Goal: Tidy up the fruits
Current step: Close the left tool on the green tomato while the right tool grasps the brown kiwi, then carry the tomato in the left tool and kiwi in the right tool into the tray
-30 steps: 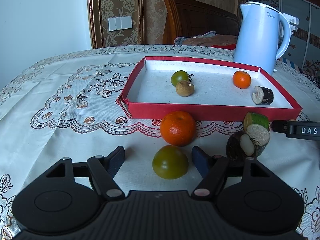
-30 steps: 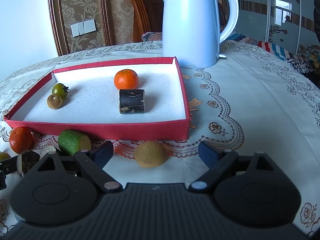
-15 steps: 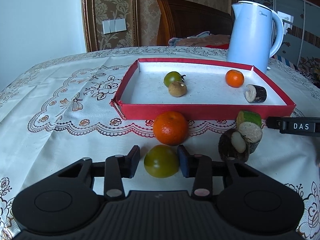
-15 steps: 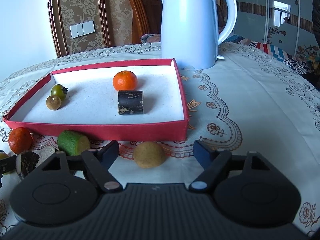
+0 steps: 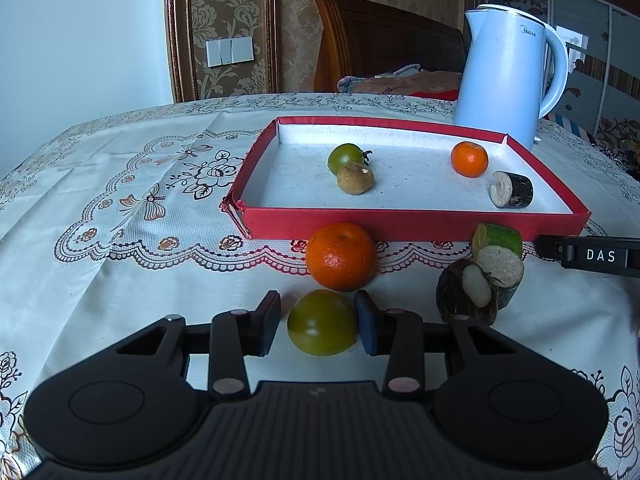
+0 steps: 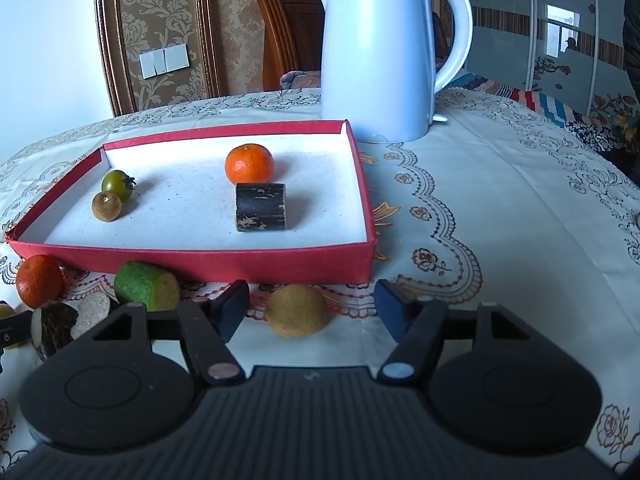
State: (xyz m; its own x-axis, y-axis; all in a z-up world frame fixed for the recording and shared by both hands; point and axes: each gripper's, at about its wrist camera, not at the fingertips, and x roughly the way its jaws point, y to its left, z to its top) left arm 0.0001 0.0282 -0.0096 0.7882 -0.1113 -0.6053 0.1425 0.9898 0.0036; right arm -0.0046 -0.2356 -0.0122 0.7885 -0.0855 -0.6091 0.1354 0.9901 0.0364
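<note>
My left gripper [image 5: 318, 322] is shut on a green tomato [image 5: 322, 323], close above the tablecloth. Just beyond it lie an orange [image 5: 341, 256], a dark mangosteen half [image 5: 466, 290] and a green cut fruit piece [image 5: 498, 240]. The red tray [image 5: 400, 220] holds a small green tomato [image 5: 345, 159], a brown longan [image 5: 355, 178], a small orange [image 5: 469, 159] and a dark cylinder piece [image 5: 512, 190]. My right gripper [image 6: 312, 306] is open around a brown round fruit [image 6: 298, 310] lying in front of the tray [image 6: 200, 258], touching neither finger.
A white electric kettle [image 5: 508, 76] stands behind the tray's right corner and also shows in the right wrist view [image 6: 380, 48]. A wooden chair [image 5: 380, 40] stands beyond the table. The right gripper's finger [image 5: 588, 256] shows at the left wrist view's right edge.
My left gripper closed from open onto the green tomato and rose slightly. My right gripper moved a little forward around the brown fruit and narrowed somewhat.
</note>
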